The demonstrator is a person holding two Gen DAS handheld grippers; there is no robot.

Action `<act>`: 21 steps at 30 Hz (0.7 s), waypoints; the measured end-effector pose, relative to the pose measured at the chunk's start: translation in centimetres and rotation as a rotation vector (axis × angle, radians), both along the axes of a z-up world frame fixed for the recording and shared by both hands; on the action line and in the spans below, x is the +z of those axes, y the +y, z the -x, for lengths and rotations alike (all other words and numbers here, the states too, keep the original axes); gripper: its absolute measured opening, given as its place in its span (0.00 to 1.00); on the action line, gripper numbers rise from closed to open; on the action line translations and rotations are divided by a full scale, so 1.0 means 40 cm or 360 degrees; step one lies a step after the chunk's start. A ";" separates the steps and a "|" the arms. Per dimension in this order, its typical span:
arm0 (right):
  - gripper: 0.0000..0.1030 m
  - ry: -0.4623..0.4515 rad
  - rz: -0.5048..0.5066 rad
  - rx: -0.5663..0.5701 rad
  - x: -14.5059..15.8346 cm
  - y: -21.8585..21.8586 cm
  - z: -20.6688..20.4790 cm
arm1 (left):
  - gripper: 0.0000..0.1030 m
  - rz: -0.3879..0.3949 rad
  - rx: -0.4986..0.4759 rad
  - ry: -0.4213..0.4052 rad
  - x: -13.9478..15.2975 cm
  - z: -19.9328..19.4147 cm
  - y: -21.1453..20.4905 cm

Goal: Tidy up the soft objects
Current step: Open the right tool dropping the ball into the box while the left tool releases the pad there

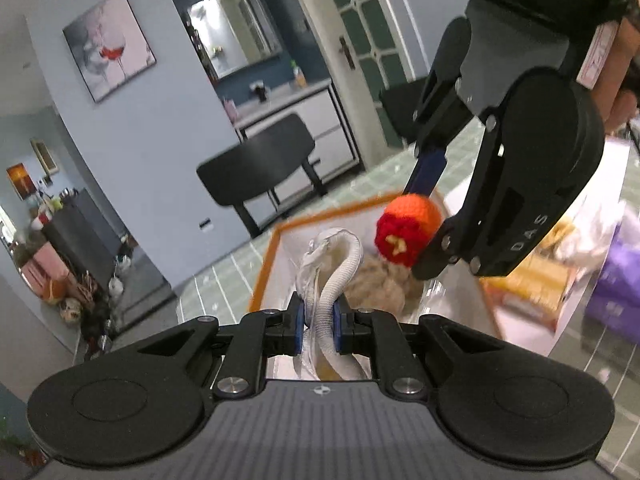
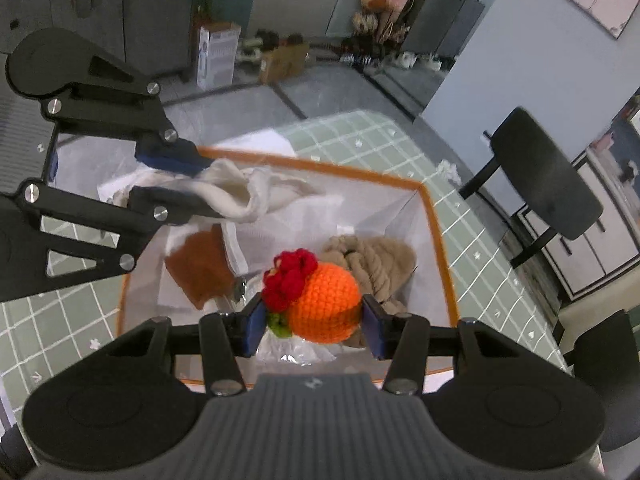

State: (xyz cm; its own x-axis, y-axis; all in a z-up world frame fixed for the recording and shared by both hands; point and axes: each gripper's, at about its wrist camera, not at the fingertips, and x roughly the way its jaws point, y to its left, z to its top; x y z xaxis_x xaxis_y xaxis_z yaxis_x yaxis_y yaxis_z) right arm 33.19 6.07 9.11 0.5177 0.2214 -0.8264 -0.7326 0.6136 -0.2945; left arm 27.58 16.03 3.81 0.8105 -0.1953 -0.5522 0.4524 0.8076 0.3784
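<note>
Grippers (image 1: 319, 328) (image 2: 316, 326) grip sock (image 2: 236, 192), crocheted orange (image 2: 326, 304) — above bin (image 2: 434, 216).

1. My left wrist camera sat just behind the left gripper (image 1: 319, 322), looking forward and shallowly down, close over the orange-rimmed bin (image 1: 264, 272).
2. My right wrist camera looked more steeply down past the right gripper (image 2: 316, 326).
3. Both views shared that bin (image 2: 434, 216), the green tiled tabletop (image 2: 472, 240), and each other's gripper.
</note>
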 end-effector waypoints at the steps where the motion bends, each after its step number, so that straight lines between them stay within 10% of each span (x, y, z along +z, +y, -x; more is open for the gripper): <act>1: 0.48 0.0016 0.0015 0.0001 -0.015 0.006 -0.008 | 0.15 -0.0016 0.0002 0.0019 -0.013 -0.007 0.002; 21: 0.48 0.0331 0.0105 0.0098 -0.212 0.064 -0.043 | 0.15 -0.0087 -0.0019 0.0305 -0.096 -0.009 0.012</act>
